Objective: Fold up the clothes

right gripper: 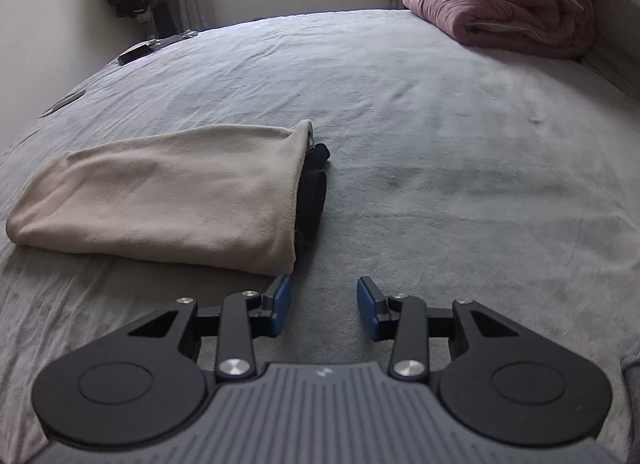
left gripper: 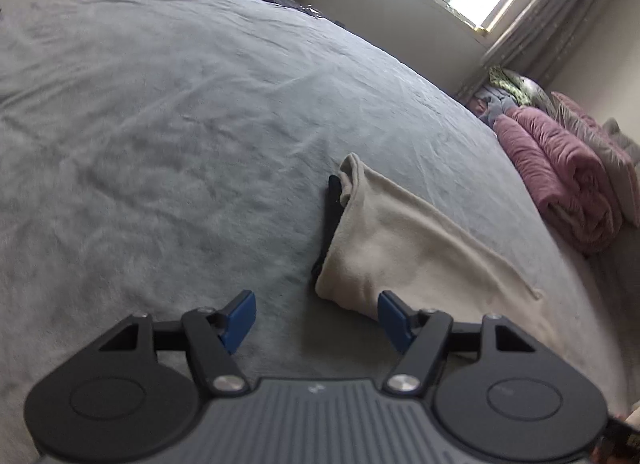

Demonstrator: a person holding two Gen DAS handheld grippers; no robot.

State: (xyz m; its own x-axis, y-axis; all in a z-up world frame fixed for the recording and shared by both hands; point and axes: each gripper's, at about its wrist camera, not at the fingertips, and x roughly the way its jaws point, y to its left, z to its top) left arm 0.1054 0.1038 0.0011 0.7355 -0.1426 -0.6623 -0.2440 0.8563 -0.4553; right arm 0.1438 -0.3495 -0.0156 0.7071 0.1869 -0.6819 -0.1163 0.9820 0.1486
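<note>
Clothes: from the left wrist, a folded beige garment (left gripper: 404, 240) lies on the grey bed (left gripper: 160, 124), dark cloth beneath; the fold looks finished. Left gripper (left gripper: 316, 318) spread wide, holding nothing. From the right wrist, the right gripper (right gripper: 323, 304) is partly spread, empty, beside the garment's corner; next likely another piece.
</note>
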